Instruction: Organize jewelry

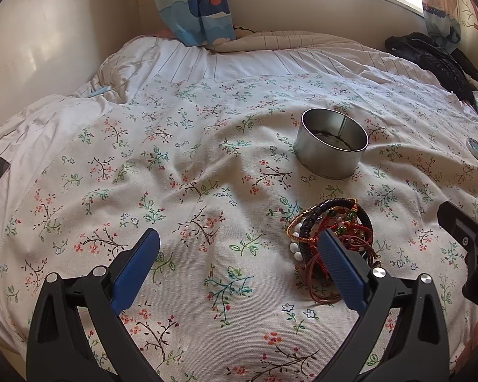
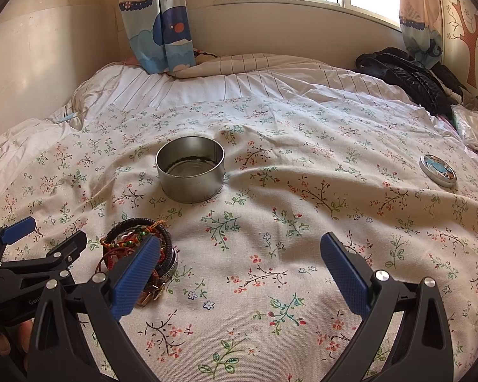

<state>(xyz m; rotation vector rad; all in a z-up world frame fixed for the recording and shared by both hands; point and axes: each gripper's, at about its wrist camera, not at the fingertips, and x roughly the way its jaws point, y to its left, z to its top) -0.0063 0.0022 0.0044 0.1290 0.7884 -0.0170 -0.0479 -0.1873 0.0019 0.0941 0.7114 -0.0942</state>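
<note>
A heap of bracelets, beaded and braided in red, black, gold and white, lies on the floral bedspread. Beyond it stands a round metal tin, lidless, with something dark low inside. My left gripper is open and the heap sits just past its right finger. In the right wrist view the same bracelets lie behind the left finger of my open right gripper, with the tin farther back. Both grippers hold nothing.
The tin's round lid with a blue picture lies far right on the floral bedspread. A black jacket is piled at the back right corner. Curtains hang at the wall behind the bed. A hand shows at the lower left.
</note>
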